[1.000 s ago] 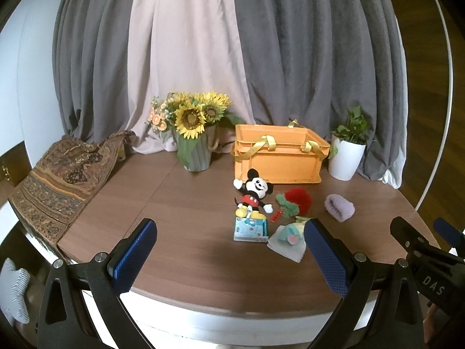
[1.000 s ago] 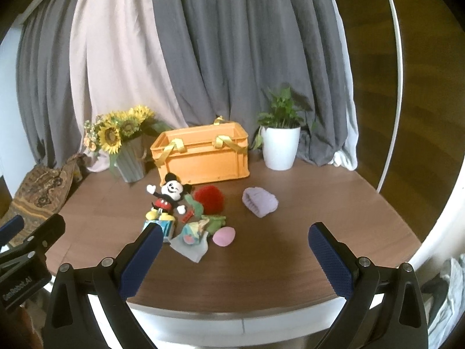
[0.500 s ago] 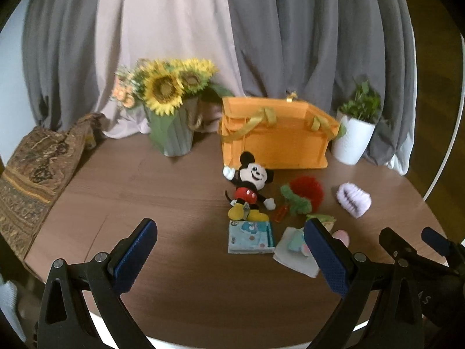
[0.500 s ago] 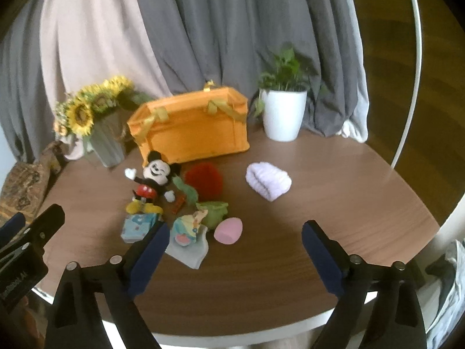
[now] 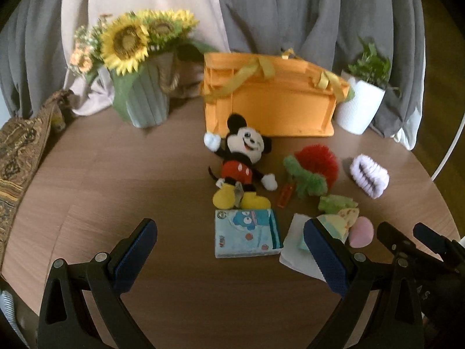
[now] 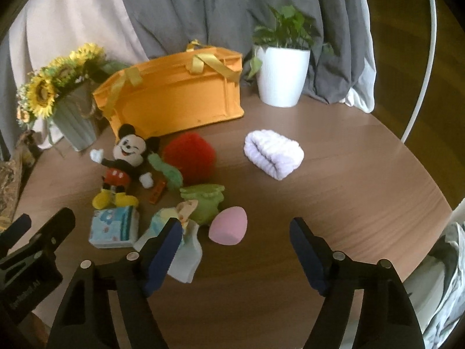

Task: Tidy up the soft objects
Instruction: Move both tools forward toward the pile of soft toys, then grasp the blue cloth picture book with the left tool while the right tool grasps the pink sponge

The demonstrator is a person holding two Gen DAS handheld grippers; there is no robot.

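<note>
Both wide, nothing held: I've got left hand-held gripper [image 5: 229, 250] over tissue pack [image 5: 246, 232], right hand-held gripper [image 6: 234, 248] over pink sponge [image 6: 228, 229]. Orange basket [image 6: 177, 99] at 12 o'clock on tabletop [image 6: 334, 192], presumably the drop-off.

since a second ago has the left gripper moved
Yes. The left gripper has advanced toward the orange basket, which now looks larger and nearer in its view; its open fingers now frame the blue packet.
</note>
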